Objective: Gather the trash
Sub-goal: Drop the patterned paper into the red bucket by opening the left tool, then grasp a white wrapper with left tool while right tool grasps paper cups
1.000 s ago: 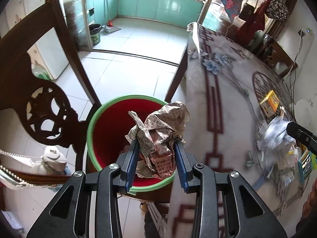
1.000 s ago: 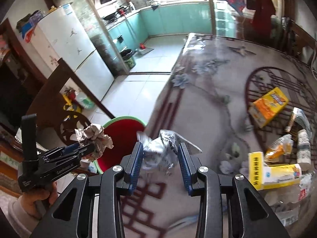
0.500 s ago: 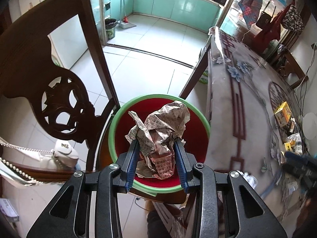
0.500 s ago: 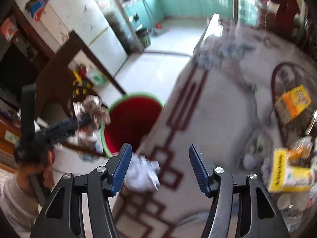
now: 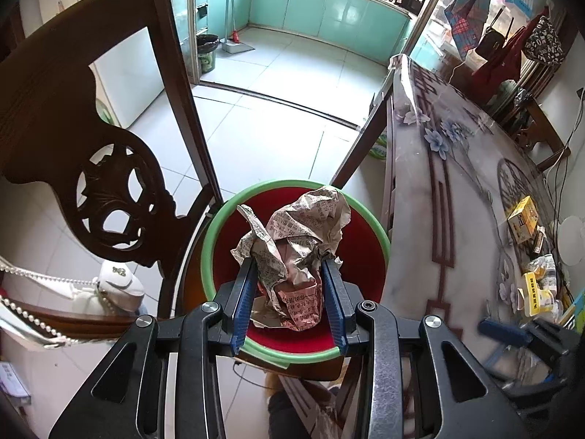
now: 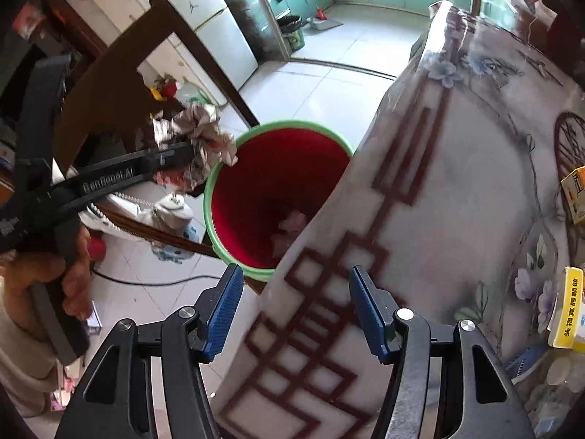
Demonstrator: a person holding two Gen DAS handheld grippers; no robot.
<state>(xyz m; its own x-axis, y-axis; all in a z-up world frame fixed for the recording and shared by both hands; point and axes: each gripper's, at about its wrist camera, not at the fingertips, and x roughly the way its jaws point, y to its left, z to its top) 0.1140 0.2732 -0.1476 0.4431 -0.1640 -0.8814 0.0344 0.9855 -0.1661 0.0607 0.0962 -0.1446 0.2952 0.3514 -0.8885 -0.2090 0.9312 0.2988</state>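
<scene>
A: Left gripper (image 5: 289,289)?
B: Clamped on paper wad (image 5: 296,248), above the bin (image 5: 219,230).
A: Right gripper (image 6: 296,307)?
B: Jaws just opened, nothing between; over table (image 6: 457,190) edge beside bin.

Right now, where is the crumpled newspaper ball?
The crumpled newspaper ball is clamped between the left gripper fingers, held above the open red bin with the green rim, beside the table edge.
</scene>
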